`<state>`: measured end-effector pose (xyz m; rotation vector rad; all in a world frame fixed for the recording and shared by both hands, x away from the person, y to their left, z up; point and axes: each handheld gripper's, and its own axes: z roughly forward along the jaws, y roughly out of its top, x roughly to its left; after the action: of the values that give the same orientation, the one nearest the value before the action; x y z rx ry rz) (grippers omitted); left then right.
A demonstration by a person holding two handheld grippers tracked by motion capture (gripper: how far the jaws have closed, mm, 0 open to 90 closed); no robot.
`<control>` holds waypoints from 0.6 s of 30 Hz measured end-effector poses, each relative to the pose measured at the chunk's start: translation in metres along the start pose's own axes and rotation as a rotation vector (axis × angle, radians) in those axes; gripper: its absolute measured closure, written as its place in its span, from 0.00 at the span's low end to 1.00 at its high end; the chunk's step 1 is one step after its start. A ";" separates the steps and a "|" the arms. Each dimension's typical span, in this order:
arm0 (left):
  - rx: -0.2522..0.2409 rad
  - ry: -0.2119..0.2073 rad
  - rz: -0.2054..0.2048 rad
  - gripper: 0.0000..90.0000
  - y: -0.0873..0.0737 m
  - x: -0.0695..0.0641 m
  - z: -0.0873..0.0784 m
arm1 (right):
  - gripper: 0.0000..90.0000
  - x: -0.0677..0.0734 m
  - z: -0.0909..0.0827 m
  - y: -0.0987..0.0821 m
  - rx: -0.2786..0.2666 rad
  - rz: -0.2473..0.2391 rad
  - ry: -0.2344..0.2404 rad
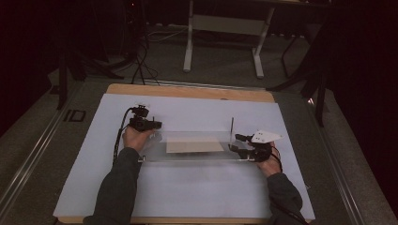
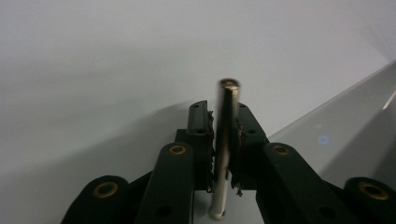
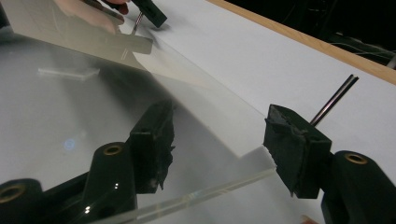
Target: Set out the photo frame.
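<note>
A clear plastic plate lies flat on the white table cover, with a tan sheet at its middle. At the plate's far left corner my left gripper straddles a thin metal rod. In the left gripper view the pads stand hair-close on both sides of the rod, a sliver apart. My right gripper stands open at the plate's right end, its jaws wide on either side of the plate's corner. A second rod stands upright just behind it.
The white cover spreads over a wooden table whose edge shows at the back. Grey floor, cables and a desk's white legs lie beyond. A person's sleeves come in from the bottom.
</note>
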<state>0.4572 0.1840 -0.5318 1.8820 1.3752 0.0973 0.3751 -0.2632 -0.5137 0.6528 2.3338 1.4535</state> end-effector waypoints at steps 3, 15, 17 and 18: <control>-0.007 -0.002 0.002 0.86 0.000 0.000 0.000 | 0.46 0.000 0.000 0.000 0.001 0.001 0.000; -0.074 -0.001 0.058 0.73 0.001 -0.001 -0.017 | 0.47 0.000 -0.001 0.004 0.013 0.015 -0.006; -0.090 0.010 0.071 0.71 0.000 -0.002 -0.022 | 0.47 0.000 -0.001 0.005 0.014 0.019 -0.006; -0.090 0.010 0.071 0.71 0.000 -0.002 -0.022 | 0.47 0.000 -0.001 0.005 0.016 0.019 -0.006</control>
<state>0.4461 0.1943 -0.5163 1.8580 1.2891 0.2009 0.3757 -0.2618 -0.5091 0.6848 2.3429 1.4406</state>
